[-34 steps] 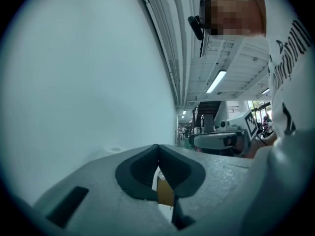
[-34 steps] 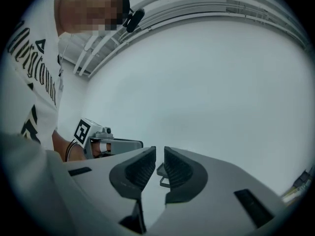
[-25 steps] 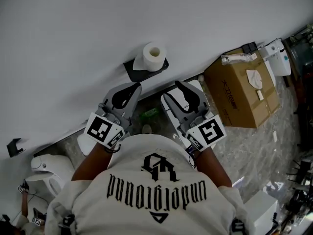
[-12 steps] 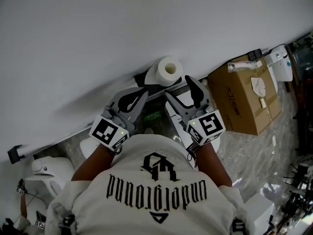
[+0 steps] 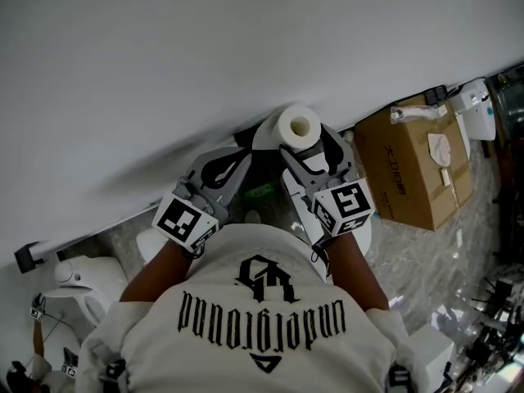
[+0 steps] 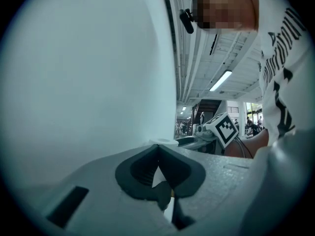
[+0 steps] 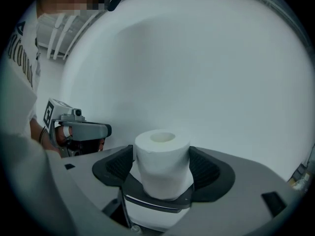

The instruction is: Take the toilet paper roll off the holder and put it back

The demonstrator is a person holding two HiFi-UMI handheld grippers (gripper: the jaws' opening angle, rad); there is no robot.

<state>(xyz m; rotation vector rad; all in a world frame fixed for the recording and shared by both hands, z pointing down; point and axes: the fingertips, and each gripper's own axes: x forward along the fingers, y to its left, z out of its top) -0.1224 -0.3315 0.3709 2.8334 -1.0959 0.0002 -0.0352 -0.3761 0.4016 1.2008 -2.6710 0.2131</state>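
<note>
Right gripper view: the toilet paper roll (image 7: 162, 163) stands upright on its dark holder (image 7: 157, 201) by the white wall (image 7: 206, 58). It sits between the jaws of my right gripper (image 5: 305, 142), which have just been opening and now stand wide, not clamping it. Left gripper view shows mainly wall and my left gripper (image 6: 158, 149), its jaws together and empty. Only the head view shows my shirt (image 5: 262, 318), printed "underground", and a cardboard box (image 5: 417, 162) whose print is unreadable. There my grippers cover most of the holder.

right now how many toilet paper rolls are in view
1. The toilet paper roll stands upright on its black holder by the wall; others may be hidden.
</note>
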